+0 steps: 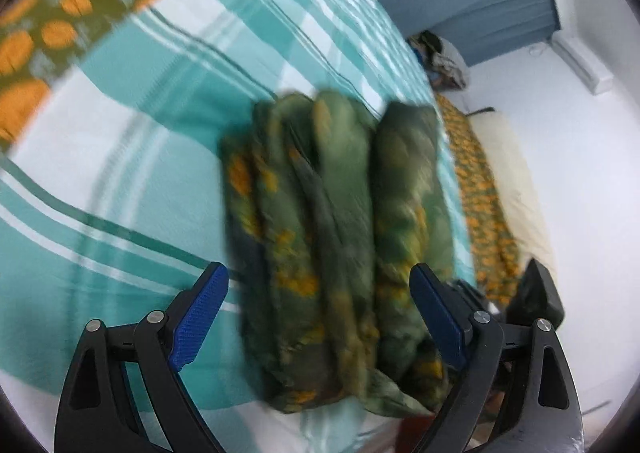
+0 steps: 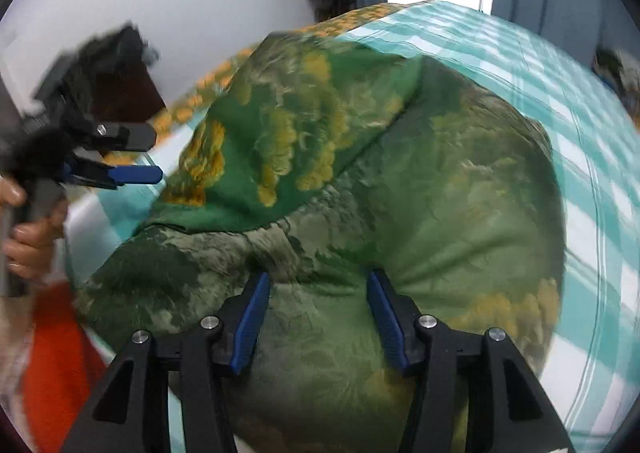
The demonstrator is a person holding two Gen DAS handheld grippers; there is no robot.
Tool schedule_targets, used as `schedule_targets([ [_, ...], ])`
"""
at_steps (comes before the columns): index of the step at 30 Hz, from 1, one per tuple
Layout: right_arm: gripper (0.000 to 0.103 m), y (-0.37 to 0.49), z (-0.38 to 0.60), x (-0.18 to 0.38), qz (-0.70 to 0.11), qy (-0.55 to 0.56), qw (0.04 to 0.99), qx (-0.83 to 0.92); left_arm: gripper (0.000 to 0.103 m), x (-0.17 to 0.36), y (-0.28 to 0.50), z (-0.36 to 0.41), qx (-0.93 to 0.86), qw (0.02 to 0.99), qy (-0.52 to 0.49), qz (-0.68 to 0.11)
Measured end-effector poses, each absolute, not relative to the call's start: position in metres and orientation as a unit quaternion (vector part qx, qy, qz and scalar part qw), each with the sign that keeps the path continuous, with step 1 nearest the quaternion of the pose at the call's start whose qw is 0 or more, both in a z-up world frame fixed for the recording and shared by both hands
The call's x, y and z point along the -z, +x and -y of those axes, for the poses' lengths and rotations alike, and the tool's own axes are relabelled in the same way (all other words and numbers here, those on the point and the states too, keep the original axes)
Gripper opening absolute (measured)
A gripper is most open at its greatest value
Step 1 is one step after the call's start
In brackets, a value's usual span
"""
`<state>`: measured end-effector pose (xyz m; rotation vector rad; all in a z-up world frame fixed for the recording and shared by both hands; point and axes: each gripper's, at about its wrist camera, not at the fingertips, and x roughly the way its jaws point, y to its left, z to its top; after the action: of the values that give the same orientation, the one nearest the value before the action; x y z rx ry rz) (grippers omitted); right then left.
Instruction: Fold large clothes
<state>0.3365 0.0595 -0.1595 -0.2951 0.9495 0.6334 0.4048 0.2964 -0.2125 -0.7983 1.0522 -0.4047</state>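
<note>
Bedding comes first: a bed (image 1: 120, 157) with a teal and white checked sheet fills most of both views, and a strip of orange-patterned cloth (image 1: 484, 205) runs along its far edge by the white wall. On the sheet lies the green garment (image 1: 340, 233), mottled with yellow, already gathered into a thick bundle of several layers; the left wrist view shows its stacked folds edge-on, though blurred. Judging by that, most of the folding looks done, and what is left seems to be a last fold or a tidy-up of the loose flap that lies across the top in the right wrist view. A dark object stands at the bed's corner near the wall, too blurred to name.

The right gripper (image 2: 318, 317) has its jaws about half open and pressed against a bulging ridge of the green cloth, so it holds the bundle at its near edge. The left gripper (image 1: 320, 317) stands wide open; the bundle's near end sits between its blue pads (image 1: 200, 317) without either pad touching it, so it grips nothing. Seen from the right wrist view, it hangs in the air just beside the bundle's left edge, carried by the person's hand (image 2: 28, 241).
</note>
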Motion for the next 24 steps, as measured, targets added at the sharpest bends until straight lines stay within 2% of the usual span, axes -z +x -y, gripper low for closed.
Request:
schedule_targets([
  [7, 0.054, 0.340, -0.072, 0.161, -0.450, -0.148, 0.832, -0.290, 0.094, 0.201, 0.417, -0.253, 0.213, 0.783, -0.283, -0.512],
  [8, 0.054, 0.339, -0.071, 0.161, -0.446, -0.148, 0.834, -0.290, 0.100, 0.203, 0.421, -0.250, 0.201, 0.785, -0.274, -0.518],
  [16, 0.054, 0.322, -0.066, 0.160, -0.434, -0.168, 0.838, -0.284, 0.103, 0.246, 0.431, -0.255, 0.179, 0.737, -0.325, -0.565],
  [19, 0.055, 0.314, -0.049, 0.140, -0.430, -0.136, 0.841, -0.298, 0.103, 0.246, 0.433, -0.255, 0.184, 0.735, -0.320, -0.570],
  [24, 0.062, 0.307, 0.014, 0.109, -0.427, -0.023, 0.858, -0.284, 0.103, 0.246, 0.443, -0.252, 0.191, 0.730, -0.323, -0.571],
])
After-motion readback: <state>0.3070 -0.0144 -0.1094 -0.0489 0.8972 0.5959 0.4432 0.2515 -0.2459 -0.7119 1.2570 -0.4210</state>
